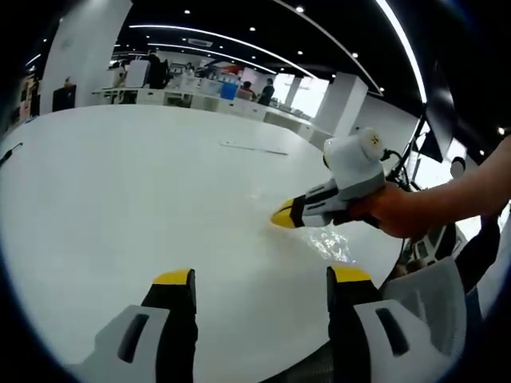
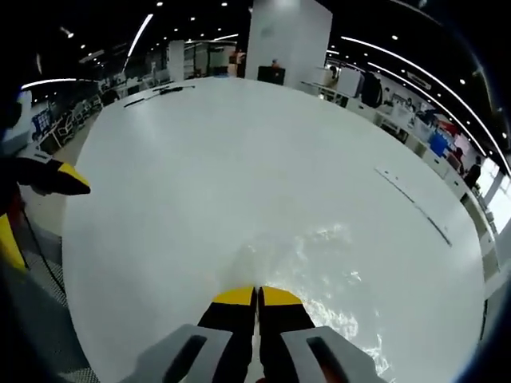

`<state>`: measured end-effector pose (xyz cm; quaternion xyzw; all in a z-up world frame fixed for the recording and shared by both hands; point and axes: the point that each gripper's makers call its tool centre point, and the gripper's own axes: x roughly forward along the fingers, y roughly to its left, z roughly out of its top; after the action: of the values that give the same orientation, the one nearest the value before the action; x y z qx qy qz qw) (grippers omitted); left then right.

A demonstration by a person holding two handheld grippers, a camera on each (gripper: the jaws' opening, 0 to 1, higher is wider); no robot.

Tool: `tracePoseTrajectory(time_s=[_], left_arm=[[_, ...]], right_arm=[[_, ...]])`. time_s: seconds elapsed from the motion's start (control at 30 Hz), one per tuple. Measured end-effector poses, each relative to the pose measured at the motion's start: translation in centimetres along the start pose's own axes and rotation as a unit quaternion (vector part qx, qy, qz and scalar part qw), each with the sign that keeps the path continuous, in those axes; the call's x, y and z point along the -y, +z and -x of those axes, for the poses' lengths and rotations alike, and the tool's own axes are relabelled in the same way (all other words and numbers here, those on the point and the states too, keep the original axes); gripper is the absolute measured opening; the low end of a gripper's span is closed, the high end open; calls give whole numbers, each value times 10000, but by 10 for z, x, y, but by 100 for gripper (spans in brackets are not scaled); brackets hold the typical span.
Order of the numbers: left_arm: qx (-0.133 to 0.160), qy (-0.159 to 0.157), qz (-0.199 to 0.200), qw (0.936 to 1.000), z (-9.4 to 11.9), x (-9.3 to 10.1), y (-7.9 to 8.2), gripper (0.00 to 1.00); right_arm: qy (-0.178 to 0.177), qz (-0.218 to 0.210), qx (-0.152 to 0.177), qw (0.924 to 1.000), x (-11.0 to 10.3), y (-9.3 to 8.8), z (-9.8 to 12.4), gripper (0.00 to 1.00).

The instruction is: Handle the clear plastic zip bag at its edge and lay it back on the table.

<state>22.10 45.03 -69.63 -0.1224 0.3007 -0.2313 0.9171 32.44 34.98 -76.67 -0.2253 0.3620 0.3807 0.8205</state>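
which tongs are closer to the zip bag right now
Right. The right tongs are shut at the edge of the zip bag. The left tongs are open, set back from it over the white table.

Open-plan office: desk rows [image 1: 200,100], ceiling strip lights [image 1: 207,36].

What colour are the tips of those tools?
Yellow, on black fingers. Clearest in the left gripper view, on the left tool and the right tool.

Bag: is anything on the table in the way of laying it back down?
Nothing visible. The right gripper is shut on the bag at its edge, with the bag already low over bare white table. The left gripper is open, off to the side.
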Motion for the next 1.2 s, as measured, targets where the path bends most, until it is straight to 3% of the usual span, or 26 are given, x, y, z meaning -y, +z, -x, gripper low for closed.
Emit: tracePoseTrajectory(time_s=[0.53,0.73,1.2], left_arm=[[-69,12,140,9999,-1,0,-2,64],[-90,-29,194,9998,-3,-1,-1,64],[-63,-109,295,9995,-17,-2,6,64]], right_arm=[[143,276,151,9994,-19,-1,17,0],[243,672,224,9972,-31,0,27,0],[376,1081,342,9928,-54,-5,42,0]])
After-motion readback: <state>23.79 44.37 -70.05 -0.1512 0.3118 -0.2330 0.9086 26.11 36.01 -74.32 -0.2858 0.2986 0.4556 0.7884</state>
